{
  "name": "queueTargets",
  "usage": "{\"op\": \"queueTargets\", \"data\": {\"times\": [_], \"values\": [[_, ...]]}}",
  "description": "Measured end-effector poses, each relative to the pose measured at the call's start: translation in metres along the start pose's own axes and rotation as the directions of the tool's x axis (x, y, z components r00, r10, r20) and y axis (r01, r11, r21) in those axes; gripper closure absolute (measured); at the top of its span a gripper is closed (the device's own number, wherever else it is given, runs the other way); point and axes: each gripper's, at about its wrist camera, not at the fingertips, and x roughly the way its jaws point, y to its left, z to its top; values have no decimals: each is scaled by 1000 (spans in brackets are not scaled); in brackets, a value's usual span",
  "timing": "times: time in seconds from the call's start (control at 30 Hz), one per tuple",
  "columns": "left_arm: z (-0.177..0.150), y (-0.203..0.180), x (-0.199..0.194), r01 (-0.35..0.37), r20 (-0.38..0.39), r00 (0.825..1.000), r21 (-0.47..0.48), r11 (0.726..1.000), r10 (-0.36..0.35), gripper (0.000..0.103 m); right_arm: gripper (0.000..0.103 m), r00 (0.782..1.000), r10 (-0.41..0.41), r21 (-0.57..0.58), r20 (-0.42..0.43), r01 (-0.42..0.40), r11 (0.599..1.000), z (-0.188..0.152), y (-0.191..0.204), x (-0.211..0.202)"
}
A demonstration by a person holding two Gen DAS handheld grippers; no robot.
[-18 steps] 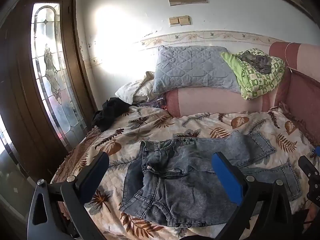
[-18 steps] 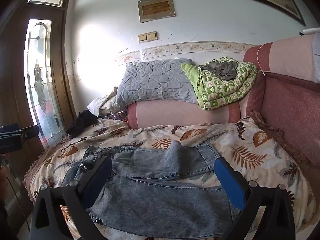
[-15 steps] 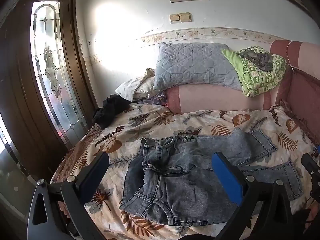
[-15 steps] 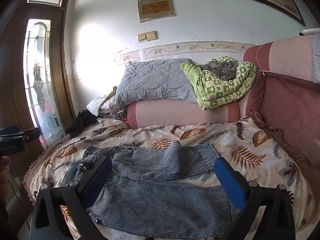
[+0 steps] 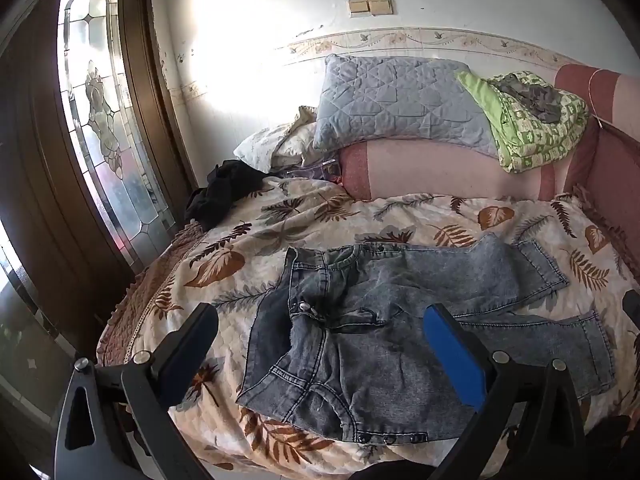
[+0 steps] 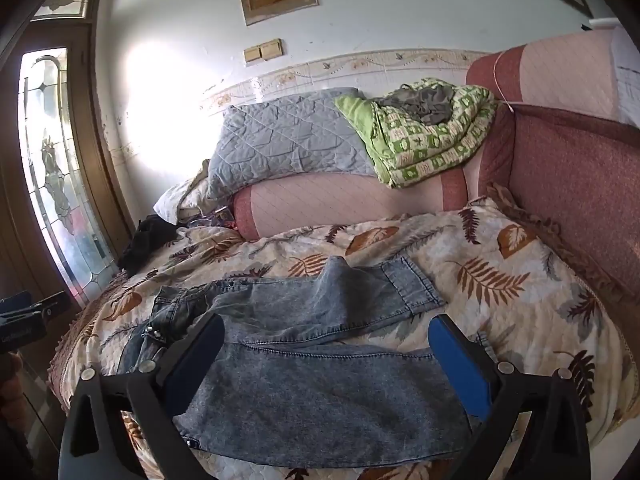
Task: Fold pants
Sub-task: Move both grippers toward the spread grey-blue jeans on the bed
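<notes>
Change, left view: since the earlier picture the camera has tipped down and come nearer; the pants (image 5: 404,328) fill more of the view and the wall plaque is nearly cut off at the top.
Change, right view: the view has rolled, so the wall border now slants up to the right; the jeans themselves lie as they did before.
Left gripper (image 5: 320,336): jaws spread wide, nothing between them, hovering over the waistband end near the front edge of the bed.
Right gripper (image 6: 326,350): jaws spread wide, empty, hovering over the nearer leg by the front edge.
Pants, place: spread unfolded on the leaf-print bedspread (image 5: 320,216), waistband toward the door-side edge, both legs running toward the padded side; the farther leg lies partly over the nearer one.
Edges: front edge of the bed is just beneath both grippers; a red padded side panel (image 6: 580,176) bounds the far side; a pink bolster (image 6: 340,200) closes the head edge.
Open room: bare bedspread between the jeans and the bolster, and between the cuffs and the padded panel.
Clutter: a black garment (image 5: 224,192) at the head corner by the glass door (image 5: 100,140); grey pillow (image 5: 396,100) and green blanket (image 5: 532,120) sit on the bolster.
</notes>
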Motion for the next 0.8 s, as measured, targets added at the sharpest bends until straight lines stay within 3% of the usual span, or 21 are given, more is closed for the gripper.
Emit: {"op": "queueTargets", "data": {"times": [0.8], "values": [[-11, -4, 50, -1, -84, 996, 7, 1000, 2, 1, 0, 994, -38, 69, -105, 45, 997, -6, -27, 47]]}}
